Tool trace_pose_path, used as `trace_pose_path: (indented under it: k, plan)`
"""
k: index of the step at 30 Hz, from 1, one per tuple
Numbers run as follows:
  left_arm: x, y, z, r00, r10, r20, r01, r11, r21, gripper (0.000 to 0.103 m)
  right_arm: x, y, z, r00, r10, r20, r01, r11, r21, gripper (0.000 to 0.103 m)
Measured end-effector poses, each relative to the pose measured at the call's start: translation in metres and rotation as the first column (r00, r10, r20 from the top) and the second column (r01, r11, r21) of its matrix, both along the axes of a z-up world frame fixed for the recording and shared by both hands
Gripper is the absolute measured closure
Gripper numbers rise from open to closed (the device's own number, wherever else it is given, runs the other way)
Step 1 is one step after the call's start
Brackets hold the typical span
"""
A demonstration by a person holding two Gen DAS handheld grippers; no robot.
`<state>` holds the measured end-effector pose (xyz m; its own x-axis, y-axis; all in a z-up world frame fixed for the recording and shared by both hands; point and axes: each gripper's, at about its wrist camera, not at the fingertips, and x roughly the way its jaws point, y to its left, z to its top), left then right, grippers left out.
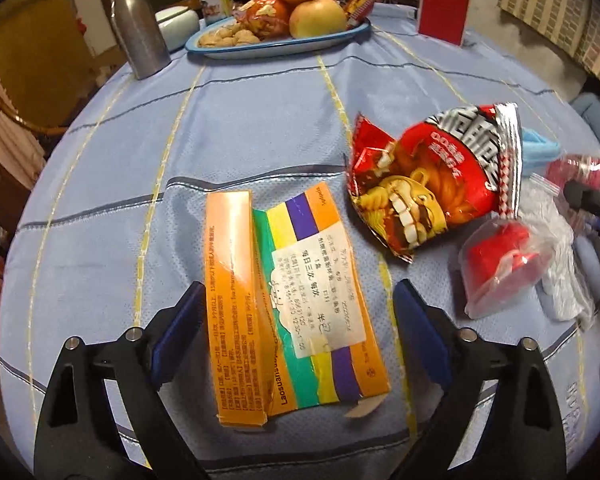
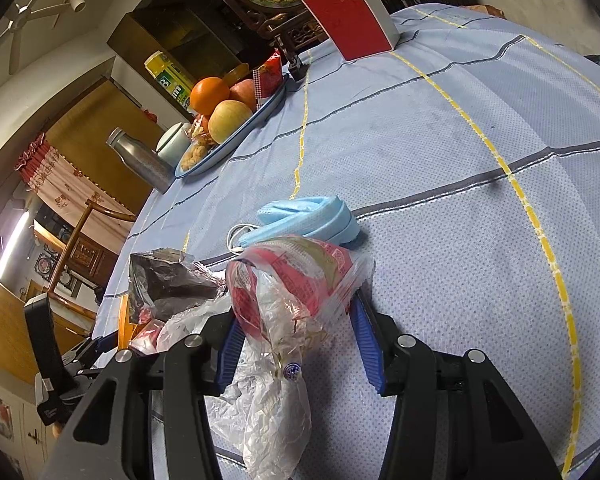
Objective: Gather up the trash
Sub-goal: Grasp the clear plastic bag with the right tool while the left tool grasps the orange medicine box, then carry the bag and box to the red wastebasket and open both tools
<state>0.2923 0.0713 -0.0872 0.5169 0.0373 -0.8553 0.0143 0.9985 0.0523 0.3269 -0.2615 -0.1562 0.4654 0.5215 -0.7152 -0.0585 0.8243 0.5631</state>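
Observation:
A flattened orange box with coloured stripes (image 1: 292, 308) lies on the blue tablecloth between the open fingers of my left gripper (image 1: 296, 320), which straddles it without touching. A red snack bag (image 1: 432, 184) lies to its right, with a red item in clear plastic (image 1: 500, 264) beside it. My right gripper (image 2: 296, 332) is open around a crumpled clear plastic wrapper with red print (image 2: 288, 296); its jaws stand wide on either side. A blue face mask (image 2: 312, 216) lies just beyond it. The snack bag's foil opening (image 2: 172, 280) shows at the left.
A blue-rimmed tray of fruit and nuts (image 1: 276, 46) stands at the table's far side with a steel bottle (image 1: 138, 24), a white jar (image 1: 178, 24) and a red card box (image 1: 444, 8). The tablecloth (image 2: 460, 160) stretches right. A wooden chair (image 2: 80, 240) stands left.

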Motion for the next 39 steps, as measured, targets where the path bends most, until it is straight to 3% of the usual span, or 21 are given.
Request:
trace_pose_path:
  k: [1, 2, 3, 6, 9, 14, 18, 25, 32, 34, 39]
  plan:
    - [-0.001, 0.004, 0.002, 1.0, 0.007, 0.013, -0.007, 1.0, -0.02, 0.044, 0.0, 0.0, 0.0, 1.0, 0.001, 0.001, -0.001, 1.0, 0.005, 0.058]
    - [-0.003, 0.006, 0.004, 1.0, 0.005, 0.023, -0.004, 0.999, -0.042, 0.047, 0.0, 0.0, 0.001, 1.0, 0.008, 0.003, -0.008, 1.0, 0.009, 0.066]
    - [-0.005, 0.008, 0.006, 0.999, 0.0, 0.033, 0.002, 0.998, -0.063, 0.049, -0.001, 0.001, 0.001, 1.0, 0.013, 0.007, -0.013, 1.0, 0.011, 0.066]
    - [-0.014, 0.01, 0.021, 0.994, -0.01, 0.109, 0.023, 0.993, -0.114, 0.049, -0.005, 0.002, 0.009, 0.999, 0.016, 0.043, -0.017, 1.0, 0.014, 0.067]
    - [-0.026, 0.01, 0.037, 0.981, -0.015, 0.194, 0.046, 0.987, -0.154, 0.049, -0.021, -0.007, 0.019, 0.998, -0.001, 0.068, -0.004, 0.996, 0.085, 0.067]
    - [-0.053, -0.005, 0.054, 0.971, -0.038, 0.237, 0.095, 0.967, -0.236, 0.049, -0.068, -0.024, 0.051, 0.992, -0.021, 0.122, 0.007, 0.994, 0.111, 0.067]
    - [-0.083, -0.034, 0.068, 0.957, -0.096, 0.274, 0.161, 0.96, -0.228, 0.049, -0.11, -0.042, 0.078, 0.982, -0.044, 0.182, 0.024, 0.994, 0.108, 0.067]
    - [-0.127, -0.092, 0.088, 0.923, -0.219, 0.315, 0.3, 0.924, -0.236, 0.047, -0.192, -0.092, 0.1, 0.963, -0.128, 0.236, 0.105, 0.989, 0.106, 0.067]
    - [-0.166, -0.163, 0.094, 0.868, -0.372, 0.329, 0.451, 0.868, -0.207, 0.046, -0.288, -0.165, 0.108, 0.925, -0.271, 0.268, 0.268, 0.962, 0.051, 0.067]
    - [-0.178, -0.184, 0.092, 0.848, -0.419, 0.324, 0.497, 0.842, -0.211, 0.045, -0.314, -0.183, 0.104, 0.914, -0.311, 0.262, 0.316, 0.949, 0.025, 0.067]
    - [-0.198, -0.238, 0.081, 0.798, -0.525, 0.296, 0.59, 0.78, -0.206, 0.045, -0.375, -0.235, 0.071, 0.877, -0.44, 0.191, 0.454, 0.89, -0.035, 0.067]
